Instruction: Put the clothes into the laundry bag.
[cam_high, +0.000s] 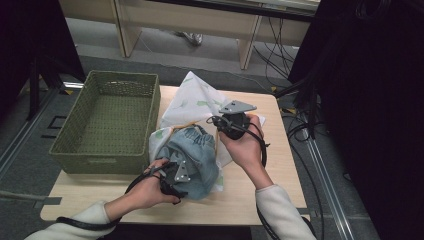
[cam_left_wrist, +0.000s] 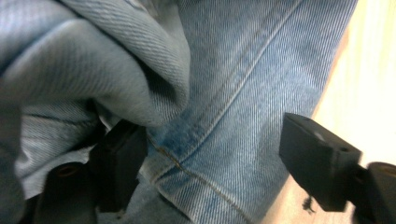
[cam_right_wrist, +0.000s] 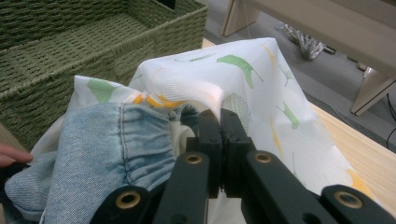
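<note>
— Pale wood, that table (cam_high: 280, 150); what lies on it?

— At its left side sits a green woven basket (cam_high: 107, 122). Just beside the basket a white mesh bag (cam_high: 192, 102) printed with green and yellow leaves lies open, and a piece of light blue denim clothing (cam_high: 197, 160) bulges out of its mouth toward the person.

— And the right gripper (cam_right_wrist: 219, 123)?

— Its jaws are pressed together on the edge of the white mesh bag, lifting the cloth at the opening above the denim's elastic waistband.

— The left gripper (cam_left_wrist: 210, 158)?

— Low at the near end of the denim, jaws spread apart. One jaw is tucked under a fold, the other stands clear of the cloth over bare wood; a hemmed seam lies between them, not pinched.

— Are the hands close?

— Near, with the denim between them.
</note>
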